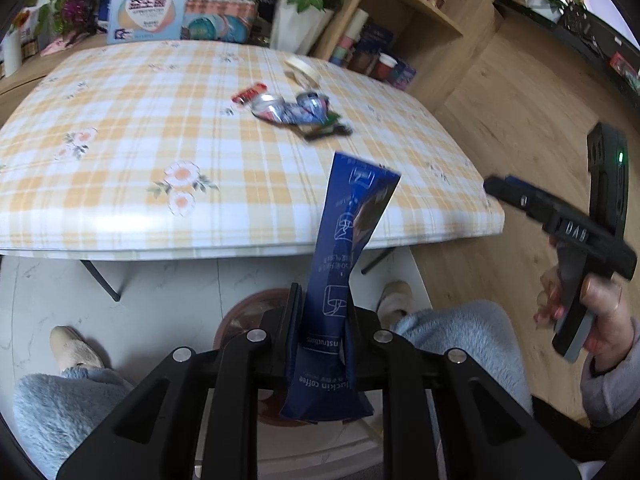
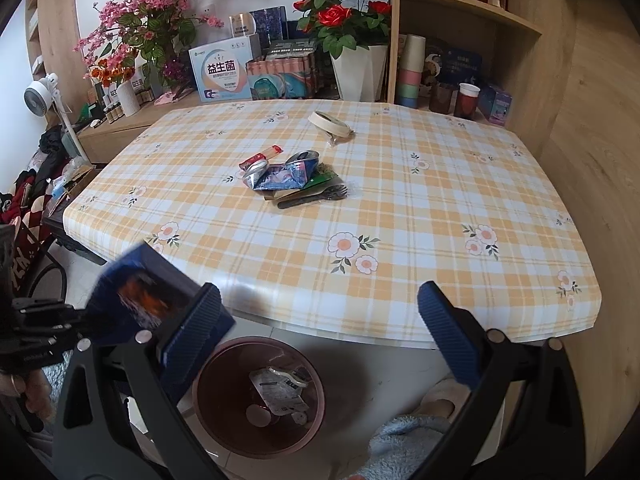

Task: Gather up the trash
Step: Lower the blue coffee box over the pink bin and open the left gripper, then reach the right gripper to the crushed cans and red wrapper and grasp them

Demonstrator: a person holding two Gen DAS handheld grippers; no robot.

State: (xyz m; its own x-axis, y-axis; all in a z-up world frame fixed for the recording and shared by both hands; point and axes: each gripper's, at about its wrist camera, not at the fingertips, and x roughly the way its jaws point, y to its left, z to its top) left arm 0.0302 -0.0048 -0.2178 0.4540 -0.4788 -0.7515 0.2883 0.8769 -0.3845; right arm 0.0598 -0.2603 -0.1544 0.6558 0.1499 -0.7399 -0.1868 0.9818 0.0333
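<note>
My left gripper is shut on a tall blue coffee packet, which stands upright between its fingers near the front edge of the table. A brownish-pink bin sits on the floor below, with a few wrappers inside. In the right wrist view my right gripper stands open above the bin, nothing between its blue pads. The held packet shows at its left. On the plaid table lie a crushed can, a red wrapper, a green wrapper and a black fork.
A roll of tape lies farther back on the table. Boxes, a white pot of red roses and wooden shelves line the far side. A person's legs in fluffy blue trousers and slippers flank the bin.
</note>
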